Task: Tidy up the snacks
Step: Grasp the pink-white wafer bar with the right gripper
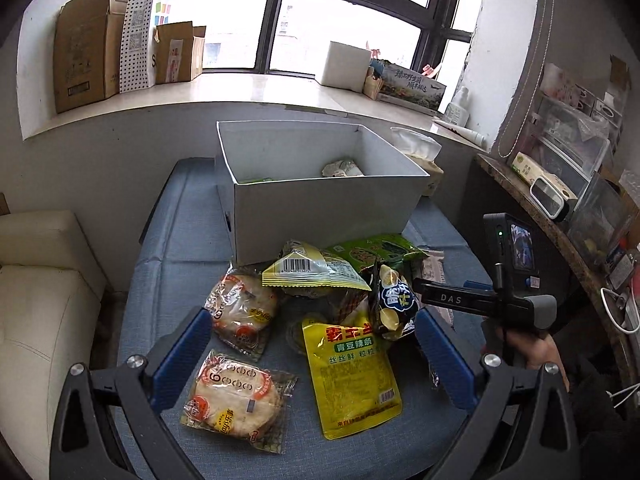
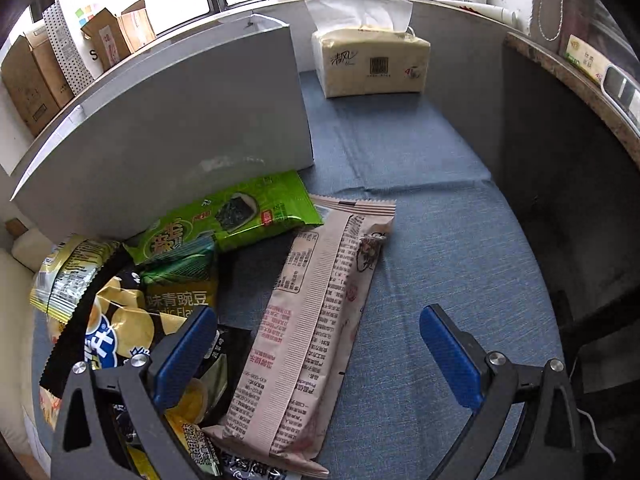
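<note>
A pile of snack packets lies on the blue cloth in front of a white box (image 1: 320,208). In the left wrist view I see two round cake packs (image 1: 234,398) (image 1: 244,308), a yellow pouch (image 1: 352,376), a dark chip bag (image 1: 394,304) and a green seaweed pack (image 1: 376,250). My left gripper (image 1: 314,354) is open above them, holding nothing. The right gripper (image 2: 318,354) is open over a long pink packet (image 2: 316,320), its left finger beside the chip bag (image 2: 116,332). The green seaweed pack (image 2: 236,216) leans near the box wall (image 2: 160,132).
The box holds a couple of packets (image 1: 344,169). A tissue pack (image 2: 370,62) stands behind the box on the right. A dark counter (image 1: 560,220) with clutter borders the right side, a cream seat (image 1: 44,300) the left. Cardboard boxes (image 1: 88,44) line the windowsill.
</note>
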